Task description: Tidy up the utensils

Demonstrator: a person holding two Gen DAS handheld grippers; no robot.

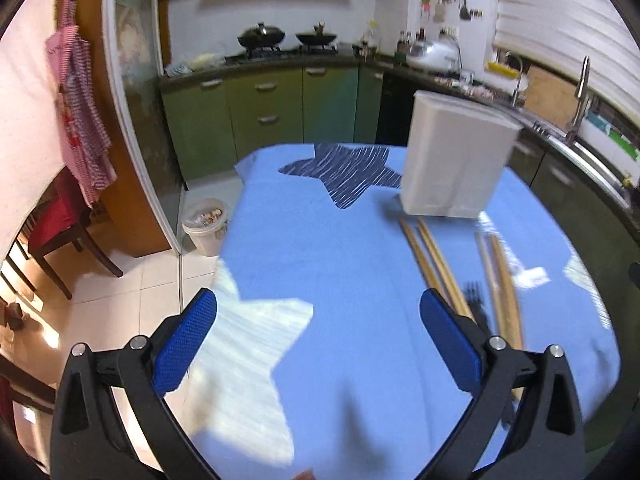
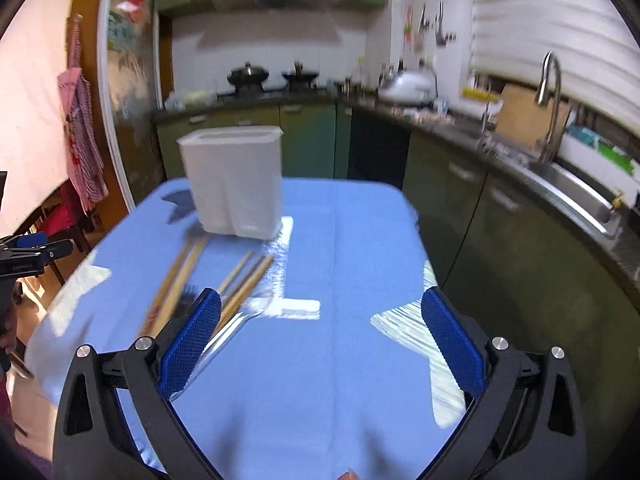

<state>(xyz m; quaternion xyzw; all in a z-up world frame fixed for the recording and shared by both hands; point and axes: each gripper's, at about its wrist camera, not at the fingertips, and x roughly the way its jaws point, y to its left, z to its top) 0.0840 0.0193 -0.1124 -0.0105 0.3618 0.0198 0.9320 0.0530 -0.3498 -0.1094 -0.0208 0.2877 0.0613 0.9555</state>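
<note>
Long wooden chopsticks (image 1: 434, 264): lengthwise near-to-far, before white plastic holder (image 1: 456, 160); between gaping left tongs (image 1: 318, 344) and gaping right tongs (image 2: 320, 344).

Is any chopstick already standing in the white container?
No: the chopsticks lie flat on the blue cloth before the white container.

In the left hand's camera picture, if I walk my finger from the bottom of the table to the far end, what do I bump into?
left gripper → white star patch → wooden chopsticks → white utensil holder → green kitchen cabinets → black woks on the stove.
</note>
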